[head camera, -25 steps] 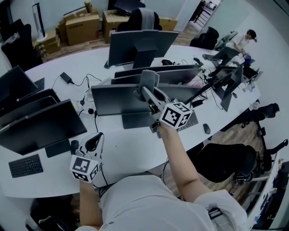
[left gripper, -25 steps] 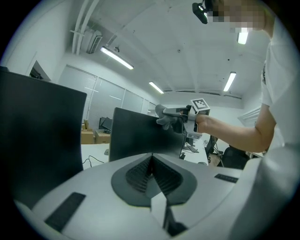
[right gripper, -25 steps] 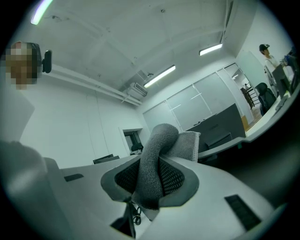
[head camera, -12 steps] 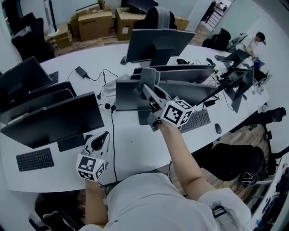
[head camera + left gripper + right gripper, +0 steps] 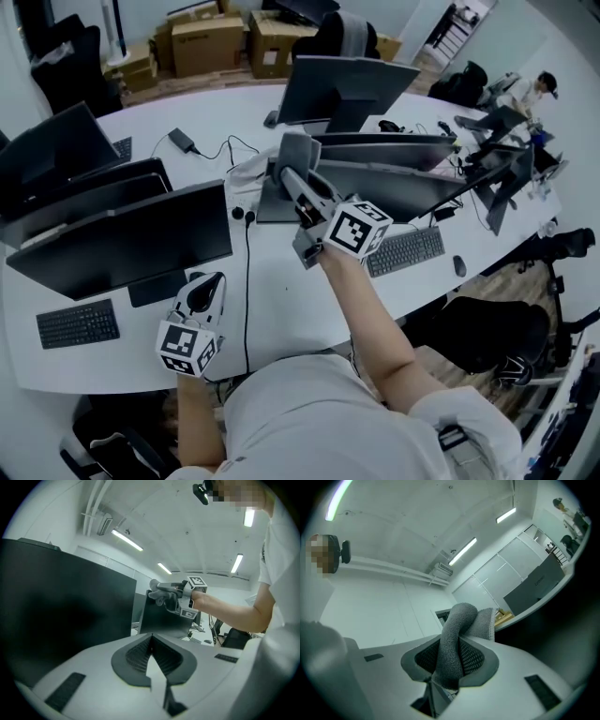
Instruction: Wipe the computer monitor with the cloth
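Observation:
In the head view my right gripper (image 5: 292,172) is shut on a grey cloth (image 5: 298,150) and holds it against the upper left end of the dark centre monitor (image 5: 394,192). The right gripper view shows the cloth (image 5: 457,634) folded and pinched between the jaws, with the monitor's dark face (image 5: 567,639) filling the right side. My left gripper (image 5: 204,292) hangs low over the white table (image 5: 281,300) near its front edge, shut and holding nothing. In the left gripper view the right gripper (image 5: 165,595) and the cloth show in the distance beside a black screen (image 5: 65,616).
More monitors (image 5: 122,244) stand to the left with a keyboard (image 5: 77,324) in front. A second keyboard (image 5: 405,251) and a mouse (image 5: 458,266) lie to the right. A black cable (image 5: 248,281) crosses the table. An office chair (image 5: 487,333) stands at the right, cardboard boxes (image 5: 206,42) at the back.
My right gripper has slid the cloth leftward along the monitor's top, from about its middle to near its left end. The left gripper has stayed low and shut.

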`<state>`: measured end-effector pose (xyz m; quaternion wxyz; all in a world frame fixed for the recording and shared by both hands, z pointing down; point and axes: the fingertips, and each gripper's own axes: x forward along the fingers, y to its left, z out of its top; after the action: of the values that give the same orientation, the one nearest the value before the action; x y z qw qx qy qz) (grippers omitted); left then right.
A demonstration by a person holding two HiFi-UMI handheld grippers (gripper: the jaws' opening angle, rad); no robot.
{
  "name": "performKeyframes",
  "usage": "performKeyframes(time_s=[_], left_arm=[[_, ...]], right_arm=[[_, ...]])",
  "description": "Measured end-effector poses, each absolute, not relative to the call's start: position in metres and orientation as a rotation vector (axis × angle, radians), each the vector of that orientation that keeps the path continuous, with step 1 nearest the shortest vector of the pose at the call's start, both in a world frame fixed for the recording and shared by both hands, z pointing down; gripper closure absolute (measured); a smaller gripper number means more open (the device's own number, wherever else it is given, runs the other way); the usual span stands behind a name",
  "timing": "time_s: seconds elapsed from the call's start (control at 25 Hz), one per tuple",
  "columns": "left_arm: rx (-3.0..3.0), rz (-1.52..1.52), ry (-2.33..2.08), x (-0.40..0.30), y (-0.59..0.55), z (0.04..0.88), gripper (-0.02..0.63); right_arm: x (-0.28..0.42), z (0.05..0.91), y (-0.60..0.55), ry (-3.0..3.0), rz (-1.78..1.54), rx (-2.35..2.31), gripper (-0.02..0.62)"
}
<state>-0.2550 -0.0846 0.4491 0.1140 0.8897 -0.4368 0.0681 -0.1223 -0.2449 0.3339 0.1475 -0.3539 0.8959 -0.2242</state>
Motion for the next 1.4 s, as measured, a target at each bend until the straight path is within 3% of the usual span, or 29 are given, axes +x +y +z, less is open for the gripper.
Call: performKeyframes(time_s=[0.52, 1.4], left_arm=[[2.574, 0.202, -1.316, -0.290, -0.078, 0.457, 0.609], [2.535, 0.257, -1.291, -0.296, -0.069, 0.477, 0.609]], right_arm=[[-0.191, 0.344, -0.246, 2.564, -0.727, -0.876, 0.500], [-0.186, 0.417, -0.251, 2.404, -0.948, -0.948, 0.503]])
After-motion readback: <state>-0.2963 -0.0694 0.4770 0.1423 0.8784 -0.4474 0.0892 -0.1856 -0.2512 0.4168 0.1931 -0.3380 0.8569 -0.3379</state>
